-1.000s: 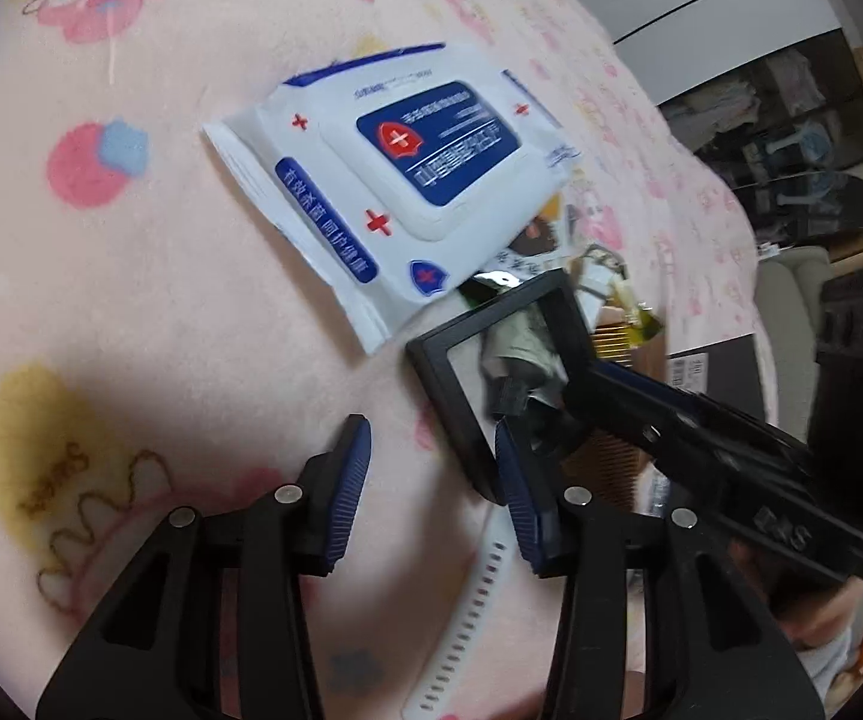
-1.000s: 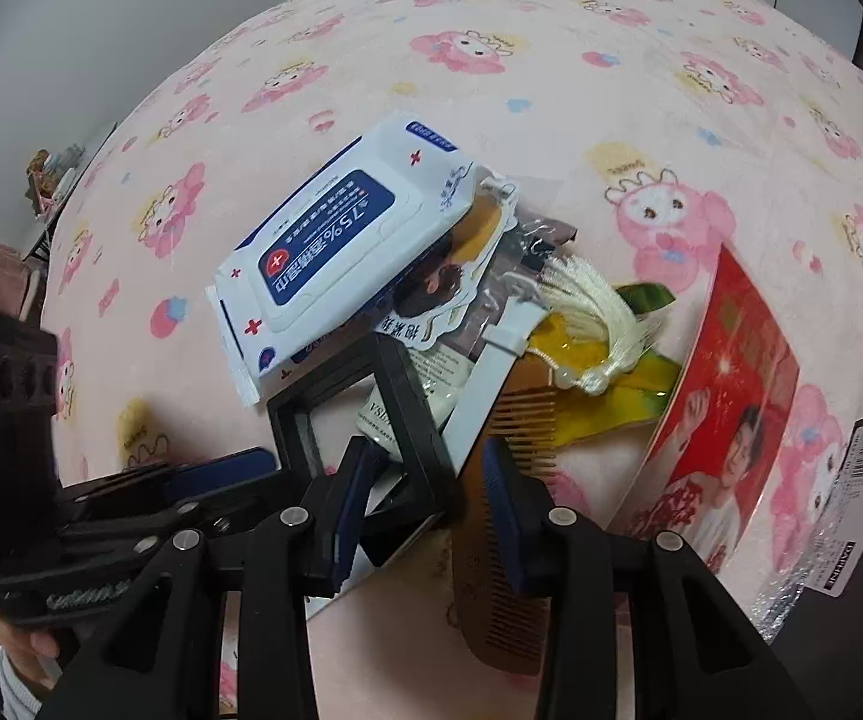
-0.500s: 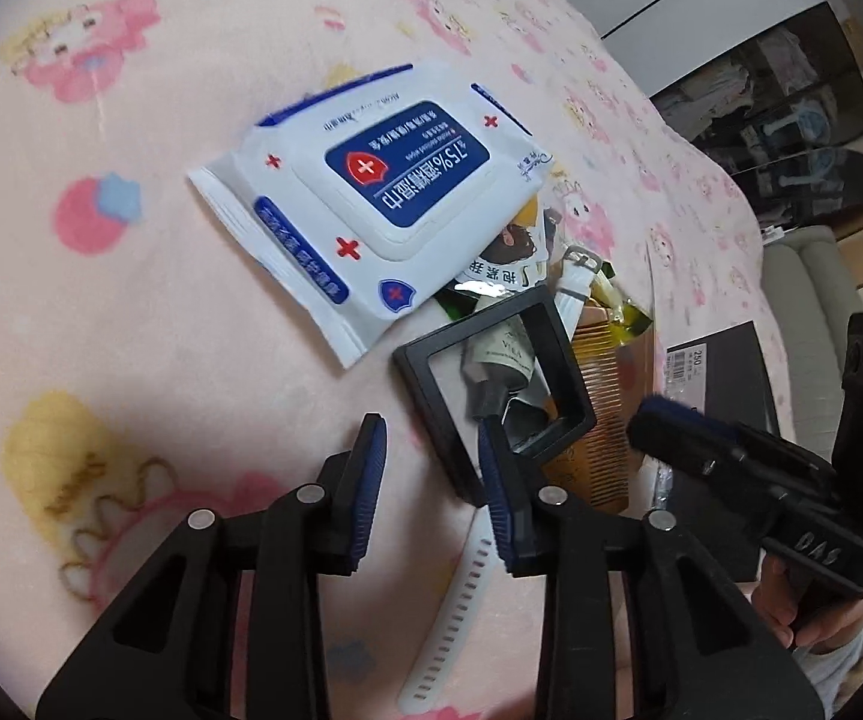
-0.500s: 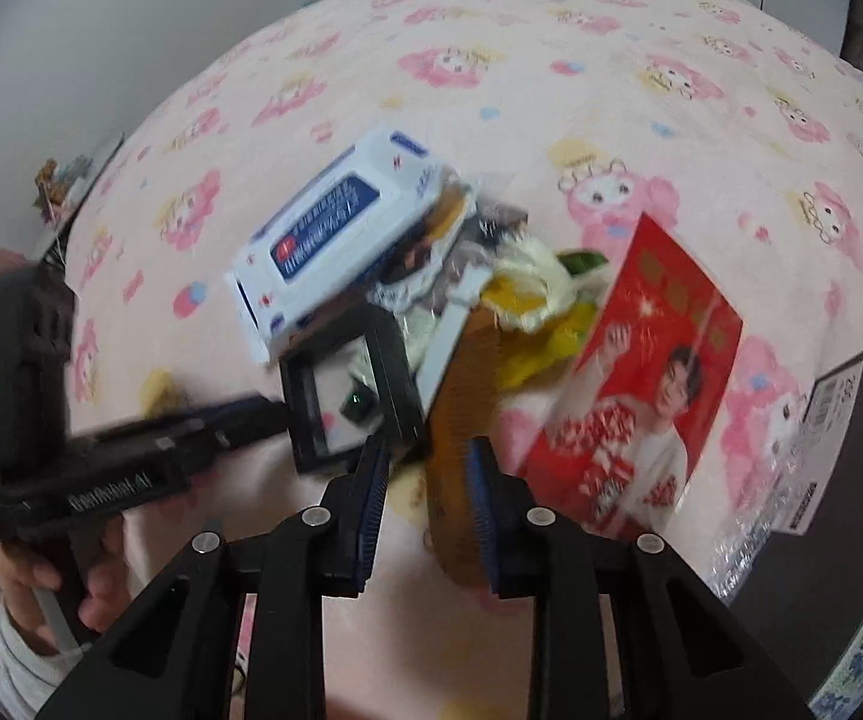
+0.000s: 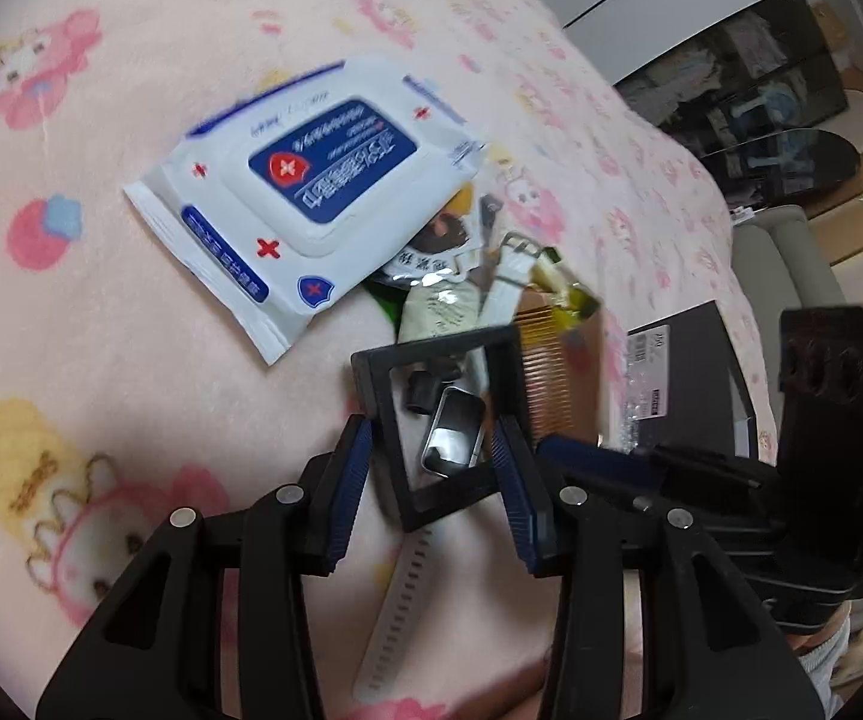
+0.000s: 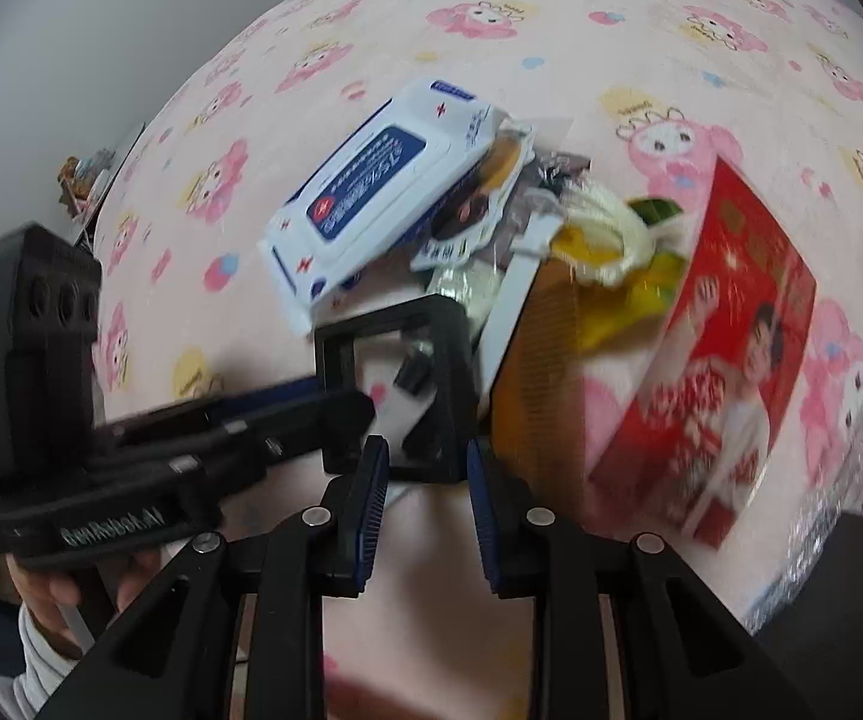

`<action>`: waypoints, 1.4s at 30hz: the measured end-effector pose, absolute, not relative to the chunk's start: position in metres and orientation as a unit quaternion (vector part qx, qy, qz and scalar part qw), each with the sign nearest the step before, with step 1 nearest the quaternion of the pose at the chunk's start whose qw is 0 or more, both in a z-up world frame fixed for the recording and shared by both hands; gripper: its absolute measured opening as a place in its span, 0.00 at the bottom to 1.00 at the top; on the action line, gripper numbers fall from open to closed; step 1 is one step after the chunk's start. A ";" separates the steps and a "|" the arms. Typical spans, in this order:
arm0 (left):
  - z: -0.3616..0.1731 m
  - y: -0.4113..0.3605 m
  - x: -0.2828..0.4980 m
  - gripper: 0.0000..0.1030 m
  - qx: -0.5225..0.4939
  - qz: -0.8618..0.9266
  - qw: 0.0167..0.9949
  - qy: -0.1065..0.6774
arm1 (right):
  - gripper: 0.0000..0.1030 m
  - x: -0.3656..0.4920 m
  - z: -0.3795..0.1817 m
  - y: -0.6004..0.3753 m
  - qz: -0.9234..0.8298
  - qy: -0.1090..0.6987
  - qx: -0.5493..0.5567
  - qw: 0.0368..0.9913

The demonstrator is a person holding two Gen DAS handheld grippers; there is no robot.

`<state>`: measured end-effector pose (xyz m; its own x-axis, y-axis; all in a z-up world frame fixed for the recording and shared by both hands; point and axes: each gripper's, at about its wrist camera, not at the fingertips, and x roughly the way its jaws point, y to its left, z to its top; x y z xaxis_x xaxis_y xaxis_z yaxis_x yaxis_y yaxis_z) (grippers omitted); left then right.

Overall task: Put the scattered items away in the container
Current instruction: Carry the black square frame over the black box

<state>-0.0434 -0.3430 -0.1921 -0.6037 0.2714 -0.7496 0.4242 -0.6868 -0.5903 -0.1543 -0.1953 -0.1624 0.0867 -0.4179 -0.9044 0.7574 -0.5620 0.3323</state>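
A black square frame box with a clear window lies on the pink blanket, also in the right wrist view. My left gripper is open with its fingers on either side of the frame's near corner. My right gripper is open just before the frame's near edge. Behind lie a white and blue wipes pack, an orange comb, a white watch strap and small packets. A red photo card lies at the right.
A black box with a price label sits at the bed's right edge, with bubble wrap beside it. Shelves and a sofa stand beyond the bed. The pink cartoon blanket spreads to the left.
My left gripper has opened wider and moved forward around the frame's corner. My right gripper has come back toward the frame from the right and opened a little.
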 end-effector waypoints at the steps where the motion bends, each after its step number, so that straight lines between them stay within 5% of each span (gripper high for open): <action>1: -0.190 -0.343 -0.041 0.40 0.441 -0.807 0.054 0.388 | 0.23 -0.151 -0.161 -0.191 -0.661 0.147 0.588 0.442; 14: -0.216 -0.349 -0.059 0.39 0.465 -0.784 0.080 0.403 | 0.23 -0.169 -0.177 -0.210 -0.654 0.137 0.590 0.453; 24: -0.136 -0.312 -0.046 0.40 0.429 -0.837 0.022 0.340 | 0.23 -0.148 -0.125 -0.184 -0.683 0.148 0.548 0.460; 36: -0.014 -0.172 -0.134 0.40 0.423 -0.873 -0.097 0.221 | 0.23 -0.164 -0.011 -0.034 -0.790 0.117 0.453 0.396; 42: -0.027 -0.066 -0.196 0.40 0.477 -0.843 -0.157 0.193 | 0.23 -0.196 -0.007 0.068 -0.821 0.090 0.456 0.330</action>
